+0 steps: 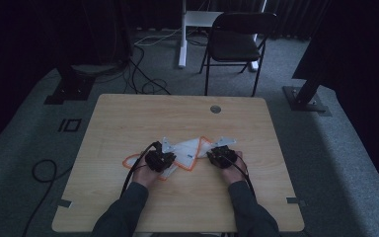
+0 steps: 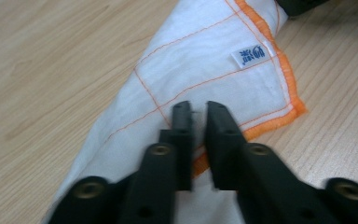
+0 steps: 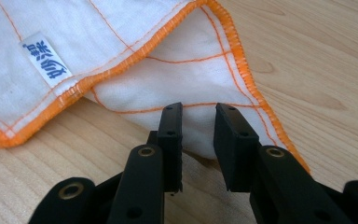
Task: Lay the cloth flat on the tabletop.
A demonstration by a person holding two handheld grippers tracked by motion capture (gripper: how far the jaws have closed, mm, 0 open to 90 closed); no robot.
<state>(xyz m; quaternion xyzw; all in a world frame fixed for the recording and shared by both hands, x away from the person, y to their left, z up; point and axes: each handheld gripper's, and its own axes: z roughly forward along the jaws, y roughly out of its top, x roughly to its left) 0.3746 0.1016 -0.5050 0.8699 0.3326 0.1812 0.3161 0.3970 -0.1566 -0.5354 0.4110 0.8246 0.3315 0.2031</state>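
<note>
a white cloth with orange hem and orange grid stitching lies loosely folded on the wooden table, near the table's middle and toward the person's edge. the left gripper sits on the cloth's left part, the right gripper at the cloth's right end; the cloth spans the space between them. in the left gripper view, the left gripper has its jaws drawn close with a narrow slit between them, pressed down over a fold of cloth beside the orange hem; whether fabric is actually pinched in the slit cannot be told. a small white label with blue characters lies on the cloth beyond the jaws, next to the hem. in the right gripper view, the right gripper stands parted, its jaws straddling the lower edge of the cloth, with white fabric lying in the gap; the label sits on the cloth's upper layer, far to the jaws' left.
</note>
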